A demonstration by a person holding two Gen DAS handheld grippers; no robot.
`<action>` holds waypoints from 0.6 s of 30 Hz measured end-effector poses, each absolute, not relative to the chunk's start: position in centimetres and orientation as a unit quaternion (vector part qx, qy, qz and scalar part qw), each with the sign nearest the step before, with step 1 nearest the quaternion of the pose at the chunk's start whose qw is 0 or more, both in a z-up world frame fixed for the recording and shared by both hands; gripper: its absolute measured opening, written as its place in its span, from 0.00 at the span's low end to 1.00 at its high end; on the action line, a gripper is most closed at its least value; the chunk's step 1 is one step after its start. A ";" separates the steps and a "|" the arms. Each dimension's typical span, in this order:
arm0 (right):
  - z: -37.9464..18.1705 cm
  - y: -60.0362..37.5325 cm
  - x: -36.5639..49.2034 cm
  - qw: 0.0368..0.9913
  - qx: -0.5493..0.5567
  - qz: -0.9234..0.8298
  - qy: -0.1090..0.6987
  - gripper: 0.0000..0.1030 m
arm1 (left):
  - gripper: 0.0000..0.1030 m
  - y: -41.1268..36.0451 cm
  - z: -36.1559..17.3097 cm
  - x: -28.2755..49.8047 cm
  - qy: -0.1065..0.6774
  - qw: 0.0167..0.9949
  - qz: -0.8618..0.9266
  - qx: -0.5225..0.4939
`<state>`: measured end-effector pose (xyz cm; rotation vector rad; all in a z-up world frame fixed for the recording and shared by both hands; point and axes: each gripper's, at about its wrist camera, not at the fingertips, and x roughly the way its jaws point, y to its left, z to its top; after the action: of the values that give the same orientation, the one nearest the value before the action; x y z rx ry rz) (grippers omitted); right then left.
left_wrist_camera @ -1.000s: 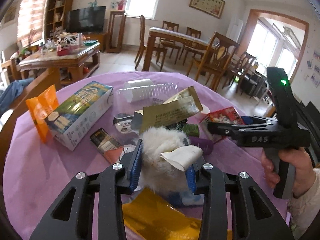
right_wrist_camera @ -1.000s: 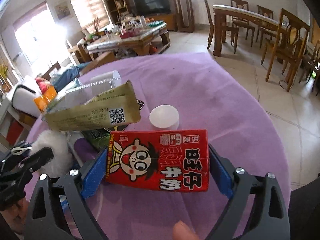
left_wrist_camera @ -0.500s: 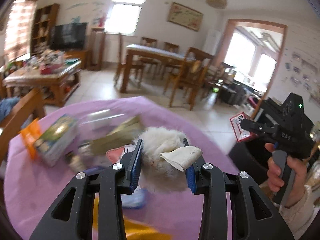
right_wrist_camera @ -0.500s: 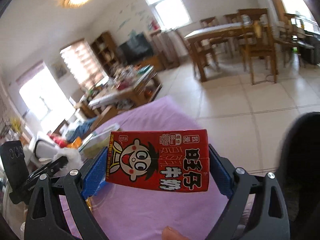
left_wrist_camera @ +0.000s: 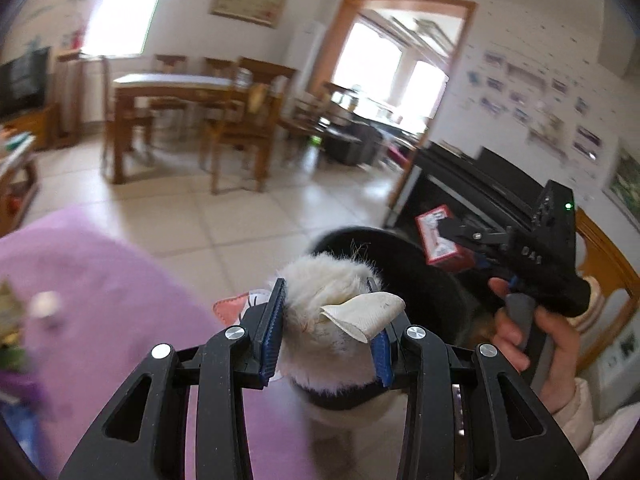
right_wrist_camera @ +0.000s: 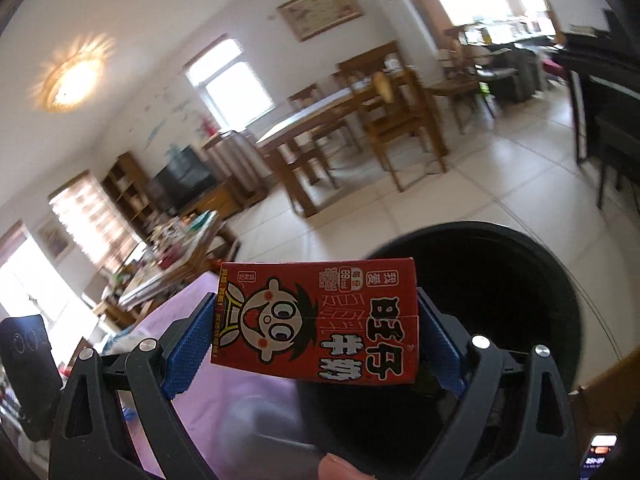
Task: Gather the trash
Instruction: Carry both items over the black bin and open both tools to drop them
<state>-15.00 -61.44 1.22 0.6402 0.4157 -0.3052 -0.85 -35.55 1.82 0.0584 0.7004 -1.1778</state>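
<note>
My left gripper [left_wrist_camera: 326, 320] is shut on a white fluffy toy [left_wrist_camera: 320, 300] with a cloth tag, held at the edge of a black trash bin [left_wrist_camera: 420, 280]. My right gripper [right_wrist_camera: 316, 328] is shut on a red milk carton [right_wrist_camera: 320, 320] with a cartoon face, held over the bin's open mouth [right_wrist_camera: 480, 280]. In the left wrist view the right gripper [left_wrist_camera: 444, 236] with the carton [left_wrist_camera: 434, 240] hangs above the bin. The bin's inside is dark.
The purple-clothed table [left_wrist_camera: 100, 300] lies to the left, with blurred trash at its left edge. A black piano [left_wrist_camera: 480, 192] stands behind the bin. A wooden dining table and chairs [left_wrist_camera: 180, 120] stand across the tiled floor.
Both grippers have swung right, away from the trash pile on the table, to the black bin. Each still holds its item.
</note>
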 end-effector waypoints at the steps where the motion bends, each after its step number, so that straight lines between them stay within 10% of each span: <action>1: 0.8 -62.1 -15.4 0.913 0.317 -0.155 0.203 0.88 | 0.36 -37.6 1.3 -1.3 0.328 0.763 -0.556 0.029; 18: -3.7 -66.9 -18.6 0.890 0.366 -0.172 0.211 0.89 | 0.40 -52.3 -5.9 -4.5 0.366 0.717 -0.585 0.097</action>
<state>-18.65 -66.87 -3.66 0.7597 0.4374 -0.3567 -4.52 -52.32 -5.93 0.2156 0.8112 -1.2957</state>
